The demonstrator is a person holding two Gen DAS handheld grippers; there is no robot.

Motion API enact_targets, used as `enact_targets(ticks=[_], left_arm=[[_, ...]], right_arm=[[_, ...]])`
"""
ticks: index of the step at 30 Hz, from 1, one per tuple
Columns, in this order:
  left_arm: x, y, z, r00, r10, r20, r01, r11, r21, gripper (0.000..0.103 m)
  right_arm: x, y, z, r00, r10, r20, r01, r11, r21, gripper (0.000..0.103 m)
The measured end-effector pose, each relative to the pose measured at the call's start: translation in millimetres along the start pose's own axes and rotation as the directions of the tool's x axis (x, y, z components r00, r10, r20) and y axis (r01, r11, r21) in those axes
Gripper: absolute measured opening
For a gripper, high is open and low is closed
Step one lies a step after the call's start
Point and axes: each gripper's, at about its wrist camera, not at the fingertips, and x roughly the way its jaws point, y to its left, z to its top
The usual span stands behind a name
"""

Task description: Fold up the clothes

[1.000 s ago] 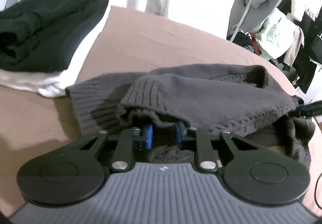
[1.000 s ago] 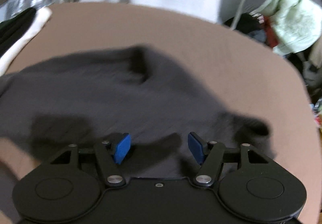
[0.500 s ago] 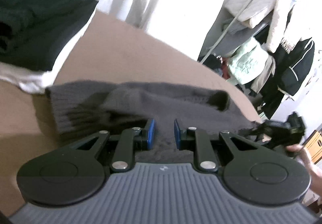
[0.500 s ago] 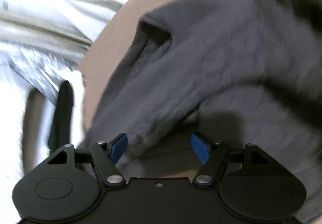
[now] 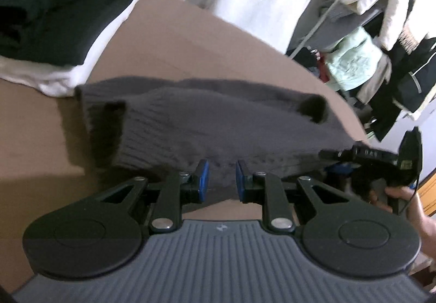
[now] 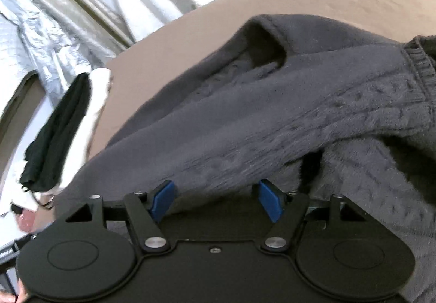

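Between the left gripper's [image 5: 220, 180] blue pads sits the near edge of the grey knit sweater [image 5: 218, 123]. Those jaws have just been opening, narrow gap, not really pinching it now. Right gripper [image 6: 216, 199] is spread wide over a folded-over sleeve, nothing clamped. Sweater's lying bunched on the brown bed [image 5: 190, 44], next to a stack of folded clothes [image 5: 54, 17]. Looks mid-fold to me, next move probably needs a fresh grab on an edge, then flattening it out
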Motion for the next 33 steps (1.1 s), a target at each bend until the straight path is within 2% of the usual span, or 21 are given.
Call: enact_targets(ticks=[2,3,4,5,7,8,11,15,18,22,26,28,30,32,33], left_arm=[[9,-2,-3,0.995,0.096,0.027,-0.098,0.993,0.063,0.027],[13,-4,-4,0.990,0.135,0.037,-0.138,0.986,0.098,0.027],[15,-4,-5,0.989,0.143,0.042,-0.147,0.983,0.110,0.027],[18,-3,-4,0.991,0.130,0.045,-0.134,0.986,0.102,0.028],[23,0,-3,0.994,0.099,0.048,-0.103,0.991,0.080,0.037],[26,2,-2,0.996,0.078,0.043,-0.080,0.995,0.057,0.046],[27,6,0,0.998,0.044,0.045,-0.044,0.999,0.001,0.050],[20,0,0,0.998,0.029,0.064,-0.029,0.999,0.012,0.065],[22,-7,-2,0.999,0.030,0.041,-0.033,0.998,0.058,0.075],[33,-9,-7,0.998,0.058,-0.013,-0.058,0.998,0.039,0.076],[31,-6,-9,0.998,0.059,-0.018,-0.059,0.998,0.002,0.077],[28,-6,-10,0.999,0.050,0.018,-0.050,0.999,0.013,0.077],[28,-9,-12,0.994,0.077,0.079,-0.084,0.993,0.086,0.077],[28,-11,-13,0.987,0.094,0.133,-0.113,0.983,0.143,0.077],[29,-9,-12,0.987,0.080,0.137,-0.098,0.987,0.129,0.077]], right_arm=[[9,-3,6,0.989,-0.140,0.058,0.138,0.990,0.030,0.065],[13,-5,12,0.982,-0.180,0.066,0.177,0.983,0.049,0.047],[15,-6,21,0.983,-0.170,0.069,0.166,0.984,0.062,0.032],[16,-6,30,0.982,-0.171,0.077,0.167,0.984,0.061,0.012],[8,2,50,0.972,-0.188,0.140,0.187,0.982,0.019,0.012],[2,9,57,0.965,-0.189,0.179,0.196,0.981,-0.018,0.011],[-19,32,71,0.942,-0.187,0.280,0.232,0.963,-0.135,0.011],[-50,34,76,0.926,-0.151,0.346,0.218,0.962,-0.163,0.011],[-57,19,65,0.937,-0.137,0.320,0.200,0.964,-0.173,0.011],[-50,0,34,0.960,-0.159,0.229,0.209,0.955,-0.211,0.011],[-36,-2,17,0.968,-0.225,0.113,0.251,0.896,-0.367,0.010],[-28,7,38,0.961,-0.271,0.058,0.268,0.856,-0.442,0.010],[-27,22,83,0.956,-0.284,0.065,0.281,0.834,-0.474,0.008],[-30,42,148,0.951,-0.273,0.144,0.309,0.834,-0.457,0.008],[-34,46,181,0.940,-0.267,0.214,0.333,0.857,-0.394,0.008]])
